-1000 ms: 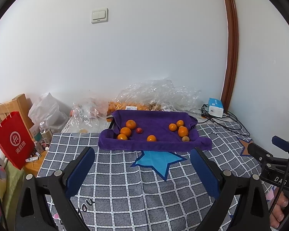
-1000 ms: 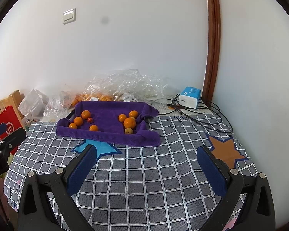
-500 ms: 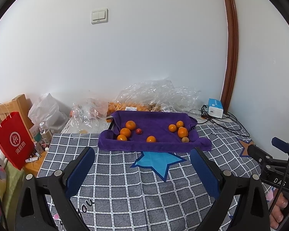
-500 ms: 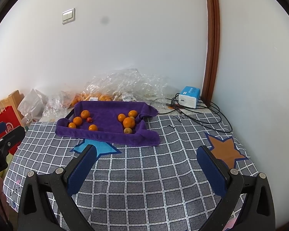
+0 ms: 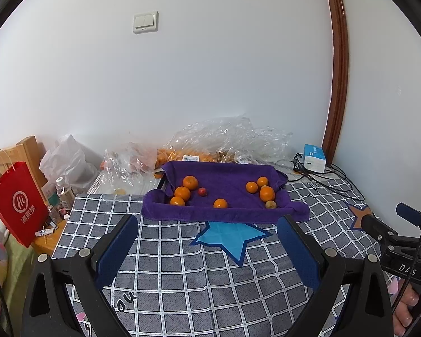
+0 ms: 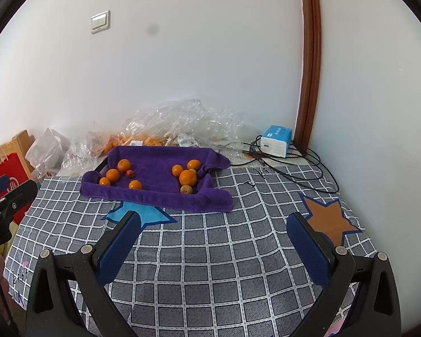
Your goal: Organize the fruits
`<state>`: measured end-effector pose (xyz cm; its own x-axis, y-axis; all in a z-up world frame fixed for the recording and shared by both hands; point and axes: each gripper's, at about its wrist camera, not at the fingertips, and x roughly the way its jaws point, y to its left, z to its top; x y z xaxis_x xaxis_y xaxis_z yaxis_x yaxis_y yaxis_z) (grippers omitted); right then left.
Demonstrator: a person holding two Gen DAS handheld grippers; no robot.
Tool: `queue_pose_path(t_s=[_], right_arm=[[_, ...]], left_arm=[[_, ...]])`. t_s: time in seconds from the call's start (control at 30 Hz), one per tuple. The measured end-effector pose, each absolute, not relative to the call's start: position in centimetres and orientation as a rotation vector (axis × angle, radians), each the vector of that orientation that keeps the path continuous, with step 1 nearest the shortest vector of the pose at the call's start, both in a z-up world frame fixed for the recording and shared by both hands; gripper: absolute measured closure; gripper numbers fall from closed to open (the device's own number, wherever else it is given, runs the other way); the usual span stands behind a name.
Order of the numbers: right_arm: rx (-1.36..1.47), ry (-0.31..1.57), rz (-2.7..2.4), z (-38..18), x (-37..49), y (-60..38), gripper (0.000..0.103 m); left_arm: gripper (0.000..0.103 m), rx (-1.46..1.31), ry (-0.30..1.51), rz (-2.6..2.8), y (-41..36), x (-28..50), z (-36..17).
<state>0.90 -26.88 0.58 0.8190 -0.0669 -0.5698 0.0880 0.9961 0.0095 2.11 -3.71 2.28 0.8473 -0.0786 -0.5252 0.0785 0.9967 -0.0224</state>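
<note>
Both grippers, left (image 5: 207, 234) and right (image 6: 213, 231), hover with fingers spread wide and empty above a grey checked cloth (image 6: 210, 252), while the fruits (image 5: 190, 182) lie well beyond them on a purple towel (image 5: 224, 213) at the far side, in left and right clusters.

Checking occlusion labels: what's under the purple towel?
A black tray edge peeks out at the purple towel's left corner; the rest is covered. Checked bedspread lies below its front.
</note>
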Motion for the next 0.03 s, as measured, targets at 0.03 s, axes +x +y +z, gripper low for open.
queue_pose_path(t_s=[0.03], right_arm=[[0.036, 0.609, -0.082, 0.43, 1.07, -26.86, 0.001]], left_arm=[[0.003, -0.001, 0.558, -0.083, -3.65, 2.27, 2.16]])
